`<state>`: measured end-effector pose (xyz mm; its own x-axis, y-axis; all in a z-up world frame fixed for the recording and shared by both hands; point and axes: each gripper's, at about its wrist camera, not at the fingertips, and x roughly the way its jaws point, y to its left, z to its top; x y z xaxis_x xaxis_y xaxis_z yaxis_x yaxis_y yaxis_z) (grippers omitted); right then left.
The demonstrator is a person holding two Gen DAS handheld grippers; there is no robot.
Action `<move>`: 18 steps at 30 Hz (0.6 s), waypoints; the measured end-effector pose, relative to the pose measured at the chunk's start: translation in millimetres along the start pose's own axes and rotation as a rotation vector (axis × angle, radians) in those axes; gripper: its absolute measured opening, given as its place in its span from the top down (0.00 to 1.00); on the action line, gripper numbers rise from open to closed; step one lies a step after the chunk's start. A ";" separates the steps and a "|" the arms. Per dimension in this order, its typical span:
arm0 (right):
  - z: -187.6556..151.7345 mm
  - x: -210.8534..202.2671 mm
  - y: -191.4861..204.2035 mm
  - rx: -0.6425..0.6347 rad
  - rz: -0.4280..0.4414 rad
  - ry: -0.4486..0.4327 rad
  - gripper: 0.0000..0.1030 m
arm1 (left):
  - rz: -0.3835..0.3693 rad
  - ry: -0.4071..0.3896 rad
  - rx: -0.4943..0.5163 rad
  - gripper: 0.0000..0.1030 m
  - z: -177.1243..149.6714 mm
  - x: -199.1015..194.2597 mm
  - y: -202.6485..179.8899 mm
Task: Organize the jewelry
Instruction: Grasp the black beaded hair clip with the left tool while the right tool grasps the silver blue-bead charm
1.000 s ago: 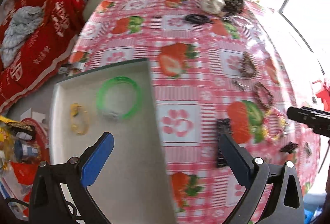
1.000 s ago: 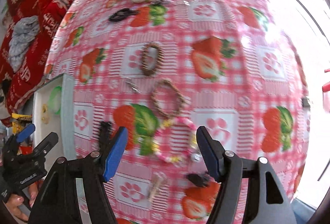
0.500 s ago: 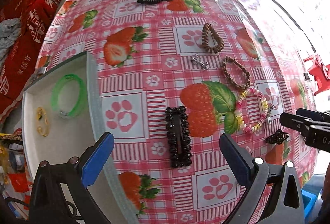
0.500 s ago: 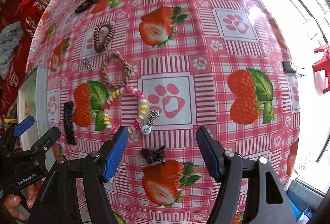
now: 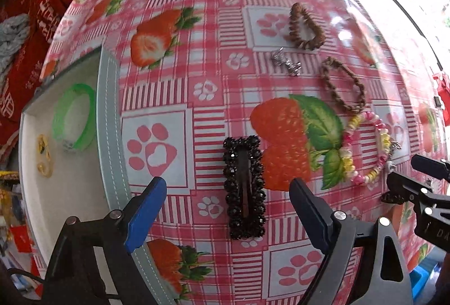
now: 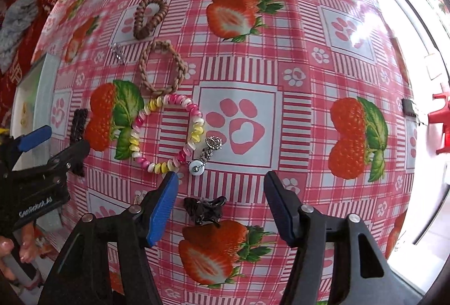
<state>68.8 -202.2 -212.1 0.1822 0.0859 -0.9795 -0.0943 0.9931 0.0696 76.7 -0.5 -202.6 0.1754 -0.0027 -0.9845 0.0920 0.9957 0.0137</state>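
Left tool (image 5: 227, 209), jaws apart and just been narrowing with nothing gripped, points down at the black beaded hair clip (image 5: 244, 187) flat on the worktop (image 5: 197, 32), clip's long axis running across the jaw gap; right tool (image 6: 219, 201) likewise straddles the small black claw clip (image 6: 204, 210).

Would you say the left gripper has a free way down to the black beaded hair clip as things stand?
Probably yes. The left gripper hangs open with the black hair clip lying flat between its fingers, nothing on top; the tray stands clear to one side.
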 end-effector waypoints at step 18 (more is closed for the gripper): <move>2.8 11.1 32.2 -0.101 -0.091 -0.040 0.73 | -0.041 -0.009 -0.015 0.37 3.6 13.1 -6.6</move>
<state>70.6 -169.1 -220.1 0.2333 0.0013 -0.9724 -0.1732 0.9841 -0.0403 81.9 -7.4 -214.9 0.1810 -0.0441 -0.9825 0.0847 0.9960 -0.0291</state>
